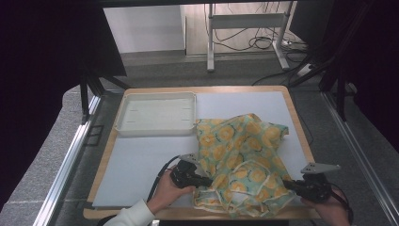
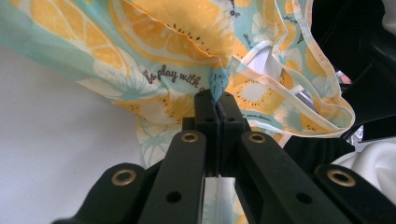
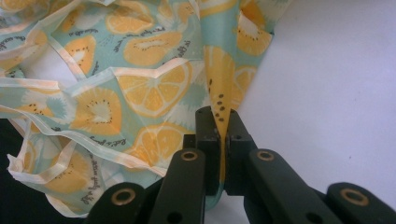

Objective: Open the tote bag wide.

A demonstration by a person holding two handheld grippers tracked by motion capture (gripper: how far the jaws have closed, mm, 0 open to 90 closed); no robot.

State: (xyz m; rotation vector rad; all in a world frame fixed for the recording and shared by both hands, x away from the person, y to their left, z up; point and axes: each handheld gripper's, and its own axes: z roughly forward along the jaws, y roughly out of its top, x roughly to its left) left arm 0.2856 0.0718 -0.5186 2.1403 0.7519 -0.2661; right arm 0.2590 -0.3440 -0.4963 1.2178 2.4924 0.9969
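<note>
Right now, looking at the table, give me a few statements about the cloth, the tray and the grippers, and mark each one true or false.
1. Both grippers are shut on the cloth. True: the left gripper and the right gripper each pinch a fold of it.
2. The cloth lies in the tray. False: it lies on the table beside the tray, and only a corner reaches the rim.
3. The tray is empty. True.
4. The cloth is plain blue. False: it is pale teal with orange citrus slices.
5. The cloth is folded flat. False: it is crumpled.
</note>
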